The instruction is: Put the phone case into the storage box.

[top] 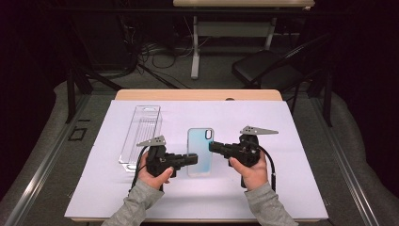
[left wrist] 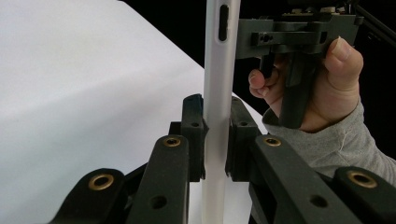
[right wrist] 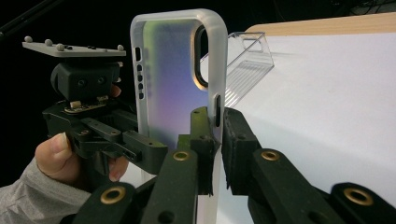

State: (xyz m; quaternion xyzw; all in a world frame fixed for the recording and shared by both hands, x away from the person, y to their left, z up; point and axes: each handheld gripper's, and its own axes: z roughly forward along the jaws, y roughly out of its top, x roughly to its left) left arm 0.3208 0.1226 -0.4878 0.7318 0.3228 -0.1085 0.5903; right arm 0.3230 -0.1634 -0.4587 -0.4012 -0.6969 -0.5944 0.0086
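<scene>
A translucent phone case (top: 200, 151) with an iridescent blue back lies flat between my two grippers over the white sheet (top: 291, 188). My left gripper (top: 193, 159) is shut on its lower left edge. In the left gripper view the jaws pinch the case's white side wall (left wrist: 217, 93). My right gripper (top: 211, 146) is shut on the upper right edge. The right gripper view has the case (right wrist: 168, 84) with its camera cutout, and the jaws clamp its rim beside a side slot. Each gripper is held by a hand in a grey sleeve.
A clear plastic package (top: 141, 134) lies on the sheet left of the case, also seen as the clear package (right wrist: 247, 60) behind it. The wooden table edge (top: 197, 95) runs along the back. A black chair (top: 268, 66) and cables stand beyond the table.
</scene>
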